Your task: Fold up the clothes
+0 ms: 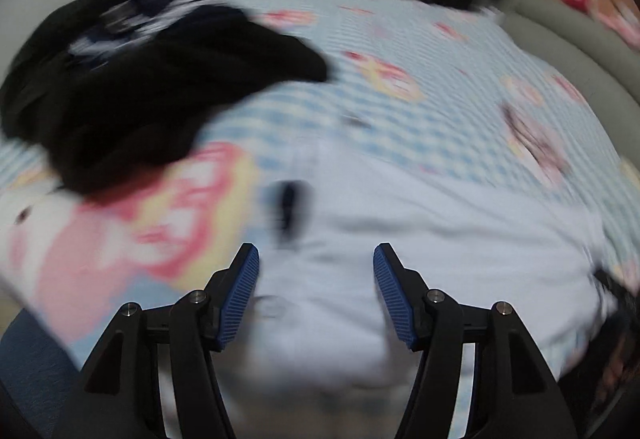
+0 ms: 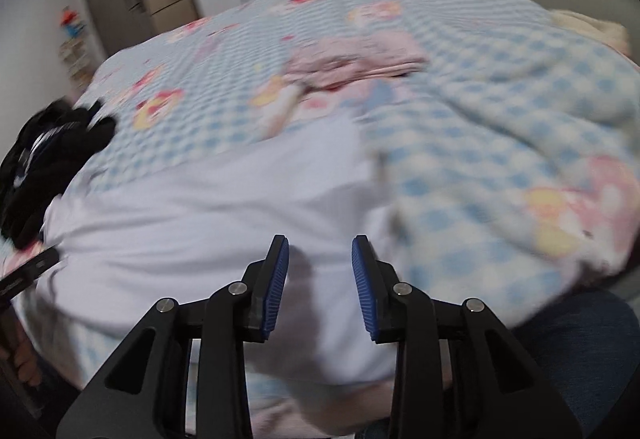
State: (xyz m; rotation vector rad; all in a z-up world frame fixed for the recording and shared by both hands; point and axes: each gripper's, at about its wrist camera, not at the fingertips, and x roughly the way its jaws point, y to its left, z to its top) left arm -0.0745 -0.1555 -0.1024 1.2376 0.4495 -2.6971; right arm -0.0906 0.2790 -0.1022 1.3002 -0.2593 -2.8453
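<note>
The bed (image 2: 500, 127) carries the white garment (image 2: 200, 223) at its near edge, black clothes (image 1: 132, 87) just left of it. Both the left hand-held gripper (image 1: 316, 271) and right hand-held gripper (image 2: 320, 263) are spread, empty. Through the blur, apparently wrinkled cloth risks a double-layer pinch.

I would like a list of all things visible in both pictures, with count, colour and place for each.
white garment: one, white, spread on the bed nearest both grippers
black clothes: one pile, black with white print, on the bed to the left
pink clothes: one folded pile, pink, farther back on the bed
bed cover: one, blue-white check with pink and yellow cartoons
left gripper: one, black with blue pads, open above the white garment
right gripper: one, same colours, open
</note>
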